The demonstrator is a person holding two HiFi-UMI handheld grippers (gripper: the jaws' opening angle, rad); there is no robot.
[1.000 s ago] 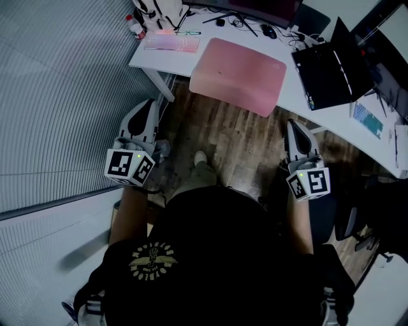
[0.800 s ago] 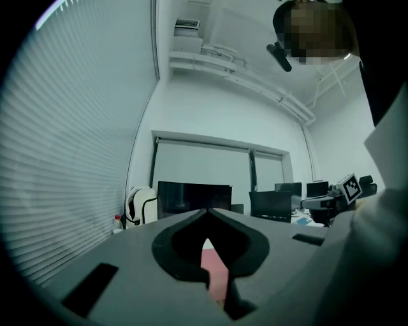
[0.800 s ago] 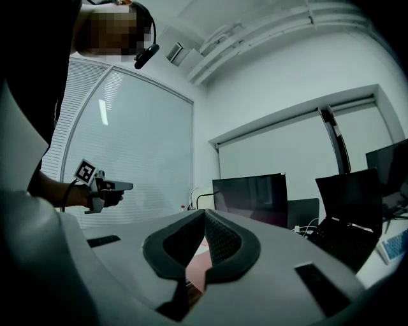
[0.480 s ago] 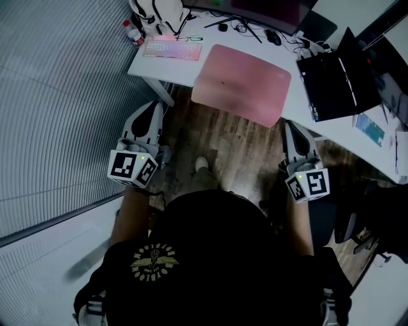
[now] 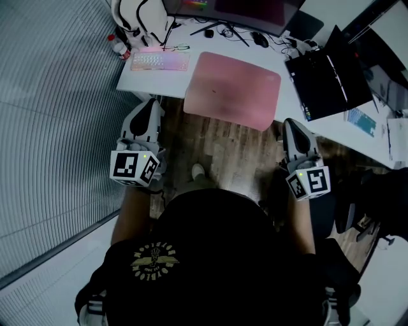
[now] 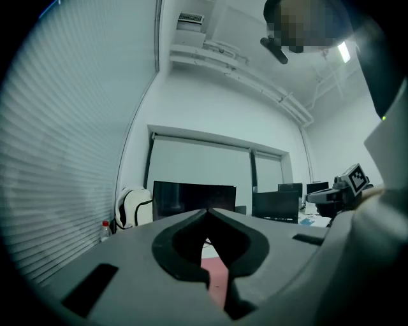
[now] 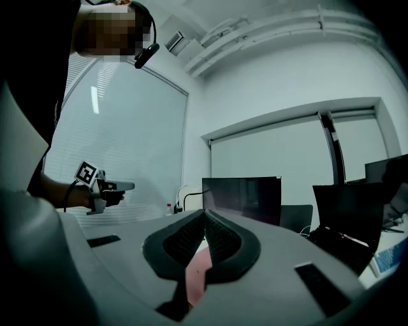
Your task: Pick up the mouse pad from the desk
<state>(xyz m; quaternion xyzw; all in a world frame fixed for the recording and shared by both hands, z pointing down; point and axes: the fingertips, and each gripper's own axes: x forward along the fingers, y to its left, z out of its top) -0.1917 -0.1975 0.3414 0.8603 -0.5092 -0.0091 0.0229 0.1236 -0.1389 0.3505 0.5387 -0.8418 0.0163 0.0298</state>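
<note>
A pink mouse pad (image 5: 233, 89) lies on the white desk (image 5: 143, 79), its near edge jutting past the desk's front edge. My left gripper (image 5: 150, 103) is shut and empty, level, with its tip just short of the desk edge, left of the pad. My right gripper (image 5: 290, 124) is also shut and empty, near the pad's right corner. In the left gripper view the pad (image 6: 215, 275) shows below the closed left gripper (image 6: 207, 211). In the right gripper view the pad (image 7: 196, 270) shows under the closed right gripper (image 7: 205, 214).
On the desk are a backlit keyboard (image 5: 159, 60), a dark monitor (image 5: 236, 9), an open black laptop (image 5: 328, 73), a mouse (image 5: 259, 39) with cables, a bottle (image 5: 116, 46) and a white bag (image 5: 137, 19). Slatted blinds (image 5: 57, 114) run along the left. Wood floor (image 5: 229, 153) lies below.
Both grippers have come closer to the desk's front edge and stayed shut. The desk and pad have shifted left in the head view.
</note>
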